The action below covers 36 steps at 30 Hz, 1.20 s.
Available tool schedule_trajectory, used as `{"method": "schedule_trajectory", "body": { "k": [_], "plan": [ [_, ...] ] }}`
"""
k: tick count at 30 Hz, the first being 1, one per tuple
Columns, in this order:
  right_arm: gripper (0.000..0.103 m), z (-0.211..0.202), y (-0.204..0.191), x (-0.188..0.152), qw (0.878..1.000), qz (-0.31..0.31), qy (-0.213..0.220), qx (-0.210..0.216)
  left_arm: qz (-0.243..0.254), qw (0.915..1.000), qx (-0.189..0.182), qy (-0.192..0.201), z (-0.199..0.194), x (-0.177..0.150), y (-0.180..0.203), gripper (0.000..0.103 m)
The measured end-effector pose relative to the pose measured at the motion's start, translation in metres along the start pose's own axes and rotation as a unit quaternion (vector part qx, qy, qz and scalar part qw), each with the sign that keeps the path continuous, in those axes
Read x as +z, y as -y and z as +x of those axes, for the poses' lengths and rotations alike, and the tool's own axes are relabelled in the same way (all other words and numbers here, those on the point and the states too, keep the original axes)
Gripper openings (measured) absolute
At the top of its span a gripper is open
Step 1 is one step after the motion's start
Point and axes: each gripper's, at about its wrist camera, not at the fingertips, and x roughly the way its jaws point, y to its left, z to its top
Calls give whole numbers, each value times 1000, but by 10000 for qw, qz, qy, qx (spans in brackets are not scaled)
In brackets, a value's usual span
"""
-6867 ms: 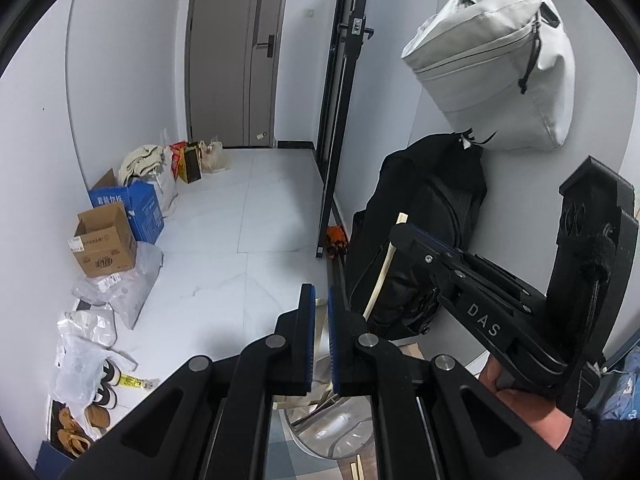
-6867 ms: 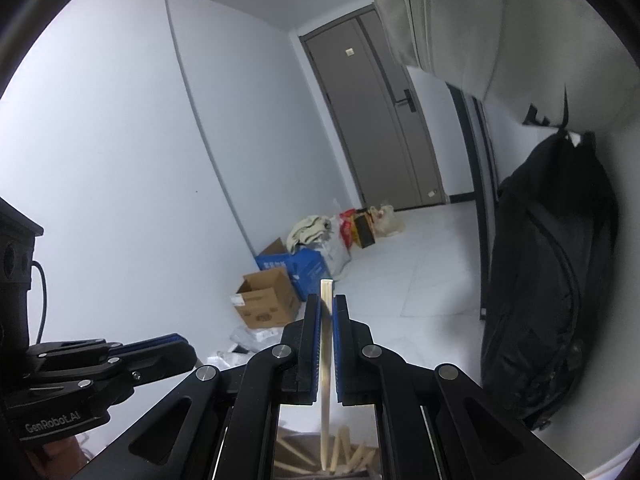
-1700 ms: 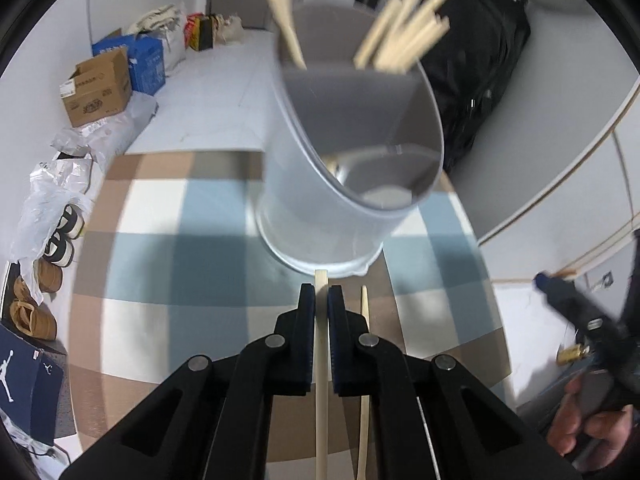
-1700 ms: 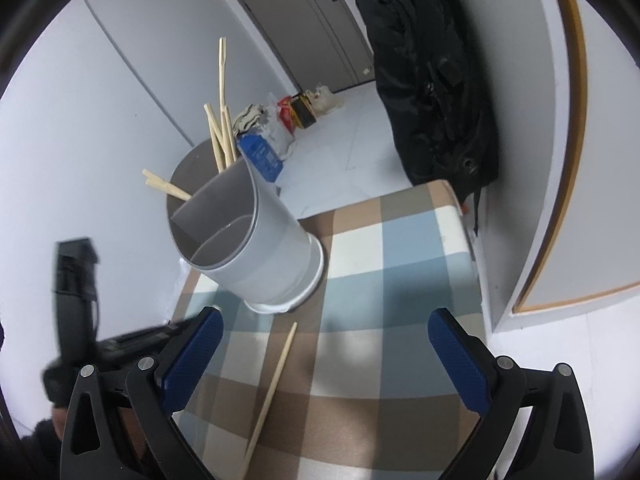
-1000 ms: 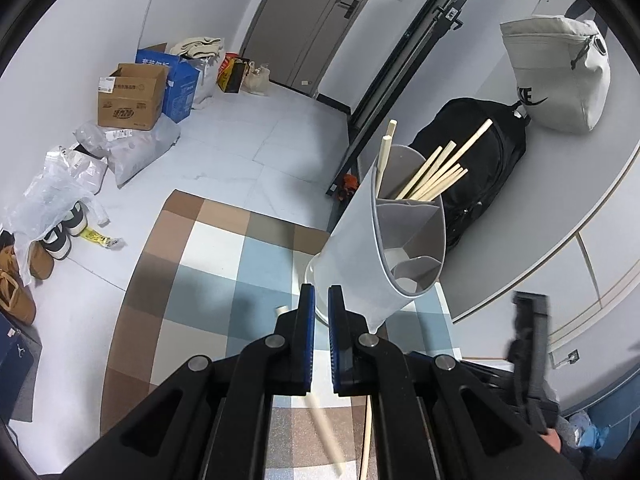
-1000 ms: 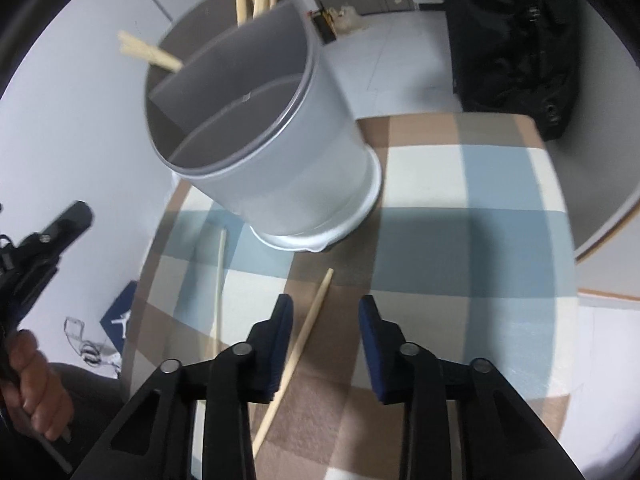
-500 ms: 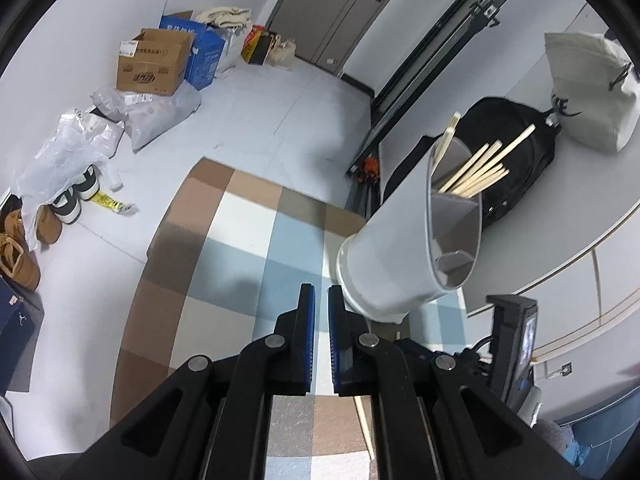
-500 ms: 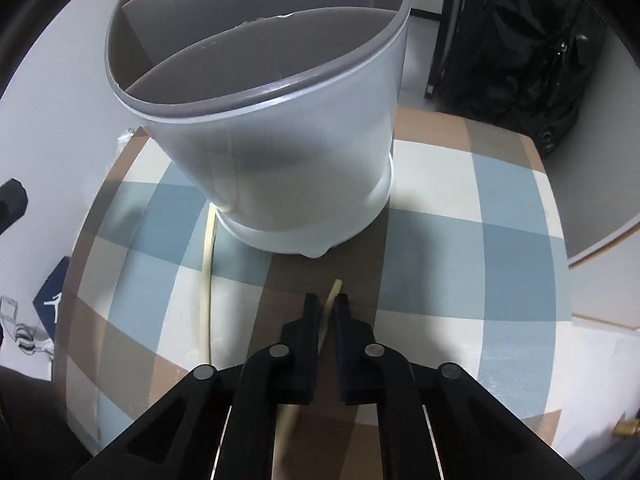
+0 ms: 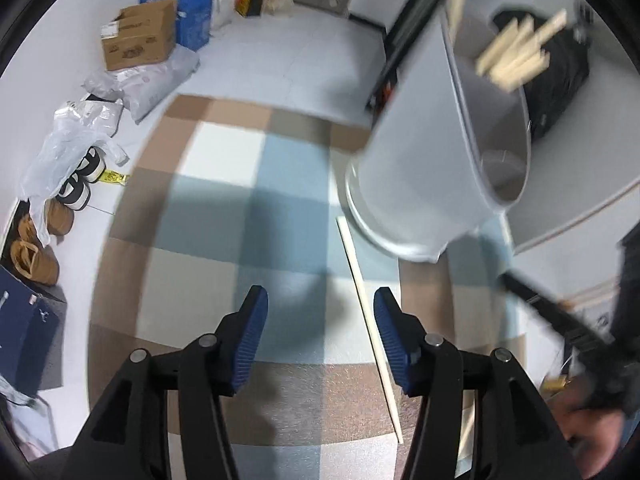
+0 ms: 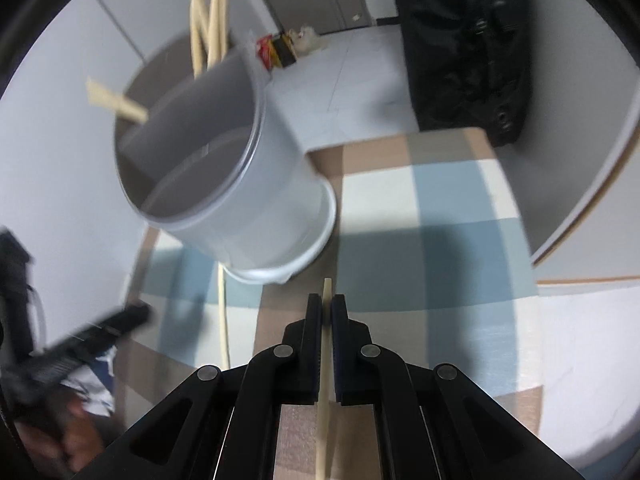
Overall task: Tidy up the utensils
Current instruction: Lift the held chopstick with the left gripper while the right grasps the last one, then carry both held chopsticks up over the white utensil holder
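A grey divided utensil holder [image 9: 444, 140] stands on the checked table [image 9: 224, 208] and holds several wooden chopsticks [image 9: 516, 56]. My left gripper [image 9: 320, 316] is open and empty above the table. A loose chopstick [image 9: 364, 312] lies just inside its right finger, running from the holder's base toward me. My right gripper [image 10: 327, 312] is shut on another chopstick [image 10: 325, 360], in front of the holder [image 10: 240, 184]. The loose chopstick [image 10: 223, 312] also shows in the right wrist view, left of my gripper.
Cardboard boxes [image 9: 140, 36], plastic bags [image 9: 80, 136] and shoes [image 9: 36, 256] lie on the floor to the left of the table. A black backpack [image 10: 464, 44] leans against the wall behind the table. A white curved wall edge [image 10: 592, 176] runs on the right.
My left gripper has opened and let its chopstick go onto the table. My right gripper has closed on the other chopstick and lifted it slightly.
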Motion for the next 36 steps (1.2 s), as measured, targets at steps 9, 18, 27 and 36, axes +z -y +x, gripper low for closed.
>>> {"method": "schedule_trajectory", "body": {
  "k": [9, 18, 27, 36],
  "plan": [
    [4, -46, 33, 11, 9960, 463, 471, 599, 242, 9988, 348, -230, 23, -5, 26, 50],
    [4, -50, 56, 6, 9901, 835, 657, 918, 665, 9907, 1186, -75, 26, -26, 33, 9],
    [4, -61, 62, 3, 9862, 916, 780, 1140, 938, 9910, 946, -132, 10, -61, 24, 2],
    [4, -59, 53, 2, 9849, 858, 813, 1262, 658, 9948, 526, -574, 5, -34, 17, 4]
  ]
}}
